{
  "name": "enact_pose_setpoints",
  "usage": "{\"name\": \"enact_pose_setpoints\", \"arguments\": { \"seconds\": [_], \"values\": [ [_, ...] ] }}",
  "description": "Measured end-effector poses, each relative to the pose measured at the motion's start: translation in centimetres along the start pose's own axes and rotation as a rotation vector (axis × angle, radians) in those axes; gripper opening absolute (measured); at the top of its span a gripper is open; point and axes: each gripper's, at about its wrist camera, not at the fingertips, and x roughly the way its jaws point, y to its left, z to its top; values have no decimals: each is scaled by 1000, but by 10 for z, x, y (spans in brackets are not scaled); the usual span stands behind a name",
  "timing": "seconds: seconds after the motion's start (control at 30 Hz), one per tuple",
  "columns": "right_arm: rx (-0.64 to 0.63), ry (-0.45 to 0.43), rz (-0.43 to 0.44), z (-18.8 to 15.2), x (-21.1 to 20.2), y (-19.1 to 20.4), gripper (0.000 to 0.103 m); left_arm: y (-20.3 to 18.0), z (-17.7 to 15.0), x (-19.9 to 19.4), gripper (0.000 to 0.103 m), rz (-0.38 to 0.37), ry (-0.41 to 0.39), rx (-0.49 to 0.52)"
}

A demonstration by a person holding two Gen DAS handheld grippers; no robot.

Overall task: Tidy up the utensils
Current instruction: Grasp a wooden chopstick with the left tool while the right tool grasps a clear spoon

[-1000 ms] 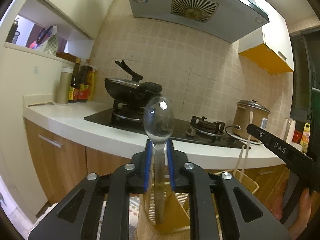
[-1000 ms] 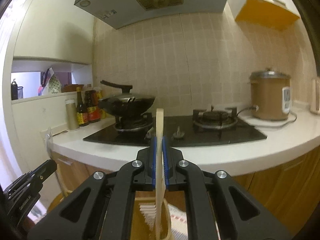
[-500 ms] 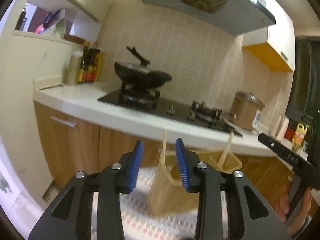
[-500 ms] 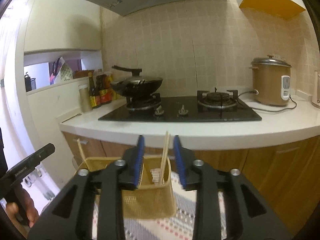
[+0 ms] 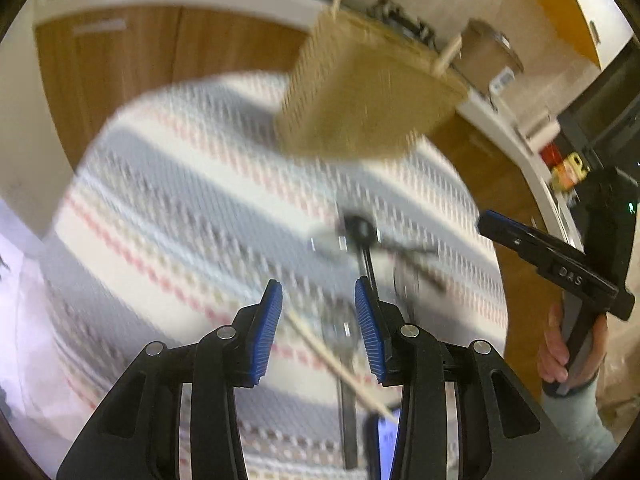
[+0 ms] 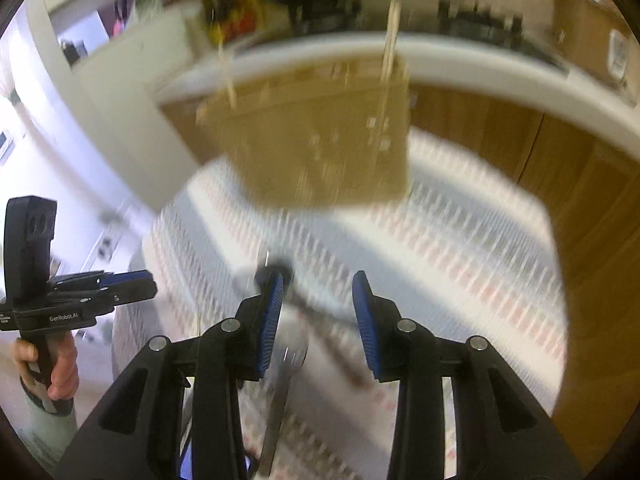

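Both views are motion-blurred. A tan woven utensil holder [image 5: 360, 96] stands on a striped cloth [image 5: 180, 200], with wooden sticks poking out of it; it also shows in the right wrist view [image 6: 320, 140]. My left gripper [image 5: 318, 320] is open and empty above loose utensils on the cloth: a black-handled utensil [image 5: 360, 232], a metal piece and a wooden chopstick [image 5: 336, 364]. My right gripper [image 6: 318, 316] is open and empty over a metal utensil [image 6: 280, 392] and a dark-handled one [image 6: 276, 272]. Each gripper shows in the other's view, the right [image 5: 560, 268] and the left [image 6: 80, 300].
The striped cloth [image 6: 460, 240] covers a low table. Wooden cabinet doors [image 5: 120, 52] and a white countertop [image 6: 480, 64] stand behind it. A rice cooker [image 5: 488, 52] sits on the counter at the right.
Both grippers let go of their utensils into the holder, opened, and have tilted down toward the loose utensils on the cloth.
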Motion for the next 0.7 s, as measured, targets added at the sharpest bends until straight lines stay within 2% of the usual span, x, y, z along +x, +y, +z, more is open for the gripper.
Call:
{"name": "enact_pose_setpoints", "arguments": {
  "seconds": [0.13,0.27,0.4,0.7],
  "values": [
    [-13,131,6,-16,25,11,33,3,-19,20,36,-21,67,-48],
    [-17,211,9,-36,43,19,33,8,-30,33,36,8,77,-93],
    [-35,236,1,-50,50,24,33,6,-36,41,33,47,60,-99],
    [-65,242,-36,-55,63,38,33,-28,-44,50,33,198,18,25]
  ]
}}
